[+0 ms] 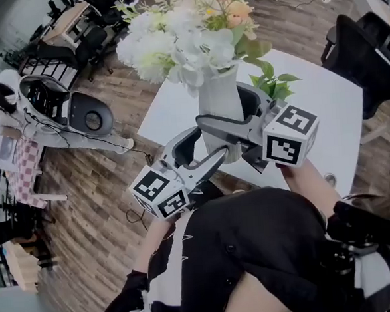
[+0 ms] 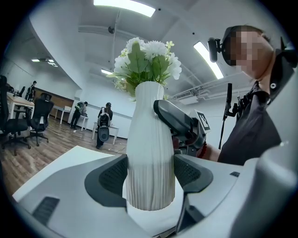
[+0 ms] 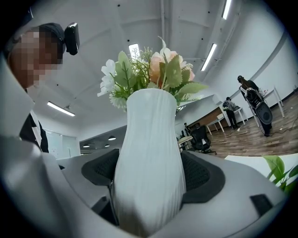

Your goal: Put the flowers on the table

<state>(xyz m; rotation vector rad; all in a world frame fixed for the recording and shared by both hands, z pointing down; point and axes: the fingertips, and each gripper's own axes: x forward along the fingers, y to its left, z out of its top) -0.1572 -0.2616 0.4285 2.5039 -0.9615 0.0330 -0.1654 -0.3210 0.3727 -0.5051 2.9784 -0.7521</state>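
Over the tabletop (image 1: 324, 103), flower vase (image 1: 218, 100) is upright, left gripper (image 2: 151, 174) and right gripper (image 3: 149, 174) jaws both clamping it; probably not down yet.

No words, brand names or numbers can be read anywhere. The only print is black-and-white square marker patterns, without letters, on the white cube (image 1: 161, 193) behind the left claw (image 1: 211, 149) and its twin cube (image 1: 291, 135) behind the right claw (image 1: 220, 119).
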